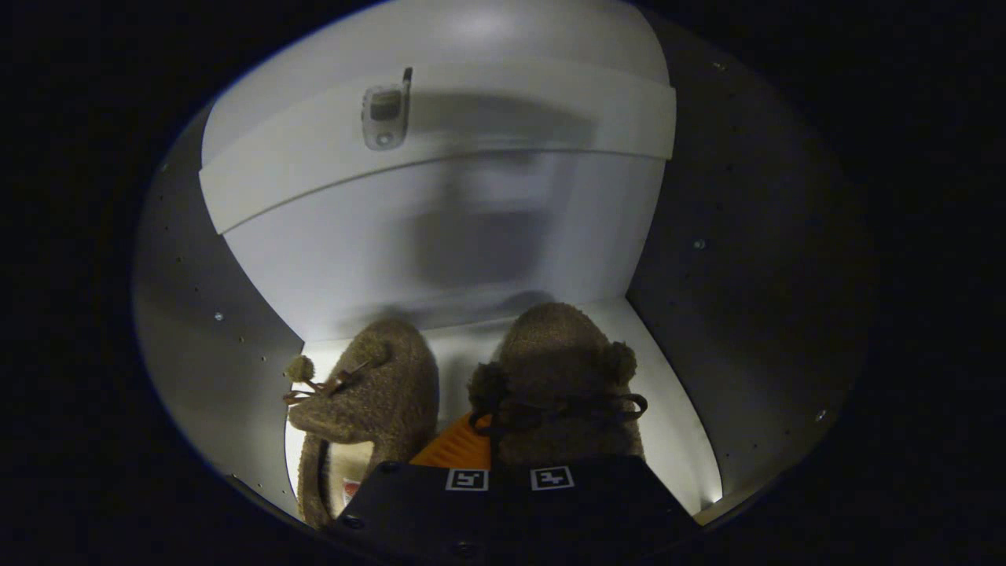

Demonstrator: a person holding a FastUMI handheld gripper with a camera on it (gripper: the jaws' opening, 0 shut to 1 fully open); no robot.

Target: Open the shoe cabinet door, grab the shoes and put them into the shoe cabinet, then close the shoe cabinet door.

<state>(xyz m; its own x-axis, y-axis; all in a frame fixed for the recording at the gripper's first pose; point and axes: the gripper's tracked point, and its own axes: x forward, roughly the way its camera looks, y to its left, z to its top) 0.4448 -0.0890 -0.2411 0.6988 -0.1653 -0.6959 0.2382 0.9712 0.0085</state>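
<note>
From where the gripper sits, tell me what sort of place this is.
Most likely the inside of a shoe cabinet: white walls, a shelf above, two fuzzy brown slippers on the floor. The fingers are at the right slipper; grip unclear.

No legible text anywhere (only two square markers [508, 479] on the tongs [491, 448])

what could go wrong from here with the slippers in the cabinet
The gripper sits on the right slipper, its fingers close together, though their grip is hidden; pulling back before fully letting go could drag it back out of the cabinet. The lace bow lies right at the fingers and might snag. The left slipper lies close beside and could get nudged askew.
</note>
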